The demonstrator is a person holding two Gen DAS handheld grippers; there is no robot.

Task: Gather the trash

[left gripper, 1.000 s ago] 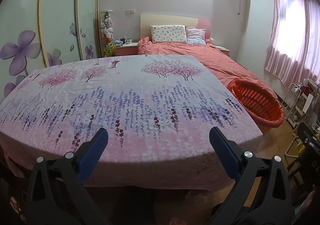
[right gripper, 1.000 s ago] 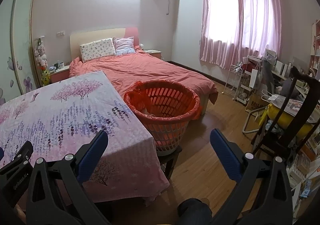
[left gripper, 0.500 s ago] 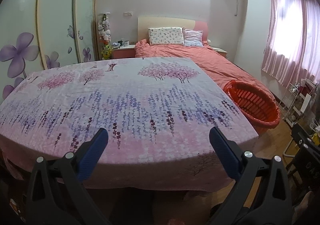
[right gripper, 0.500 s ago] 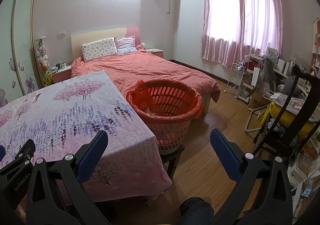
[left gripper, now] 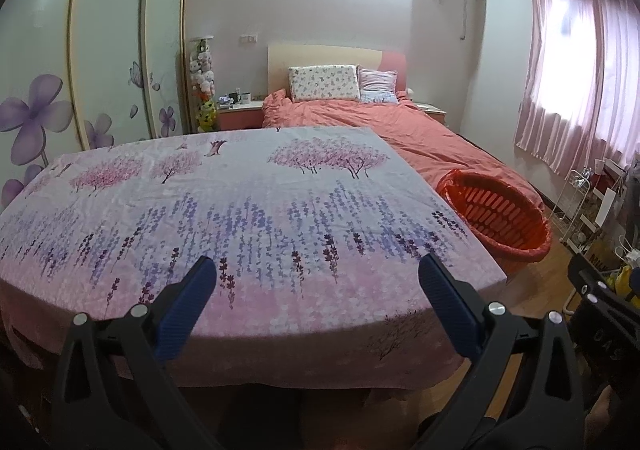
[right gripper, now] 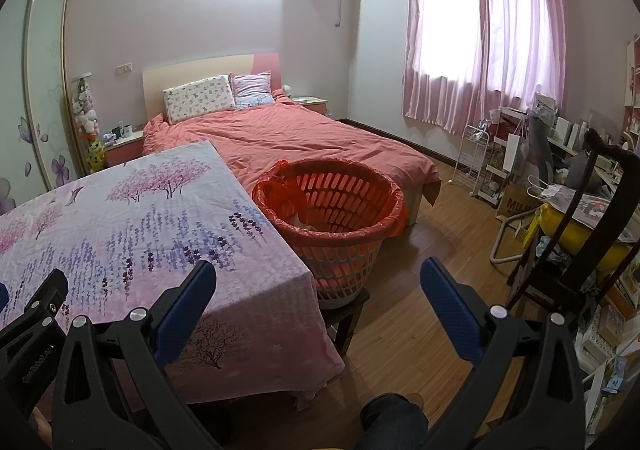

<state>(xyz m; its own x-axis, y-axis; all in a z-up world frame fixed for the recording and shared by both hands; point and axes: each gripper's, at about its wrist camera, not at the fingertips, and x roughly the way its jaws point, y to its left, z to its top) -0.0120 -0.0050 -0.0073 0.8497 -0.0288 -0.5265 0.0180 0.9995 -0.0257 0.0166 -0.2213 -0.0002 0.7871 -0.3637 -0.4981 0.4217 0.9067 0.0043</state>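
An orange slatted basket (right gripper: pixel 340 226) lined with a red bag stands on a small dark stool at the table's right side; something pale lies at its bottom. It shows at the right in the left wrist view as the basket (left gripper: pixel 496 218). The table (left gripper: pixel 240 210) wears a pink and purple flowered cloth, with nothing lying on it. My left gripper (left gripper: pixel 318 282) hovers open at the table's near edge, holding nothing. My right gripper (right gripper: pixel 318 282) is open too, held over the table's right corner and the floor, short of the basket.
A bed with a salmon cover (right gripper: pixel 304 138) lies behind the table and basket. Wooden floor (right gripper: pixel 420 290) stretches right of the basket. A dark chair (right gripper: pixel 592 234), a white rack (right gripper: pixel 476 158) and a cluttered desk crowd the right wall. Wardrobe doors (left gripper: pixel 100 50) stand at left.
Both grippers have drawn back and shifted slightly, so the table and basket sit a little farther off. Both stay open and empty.
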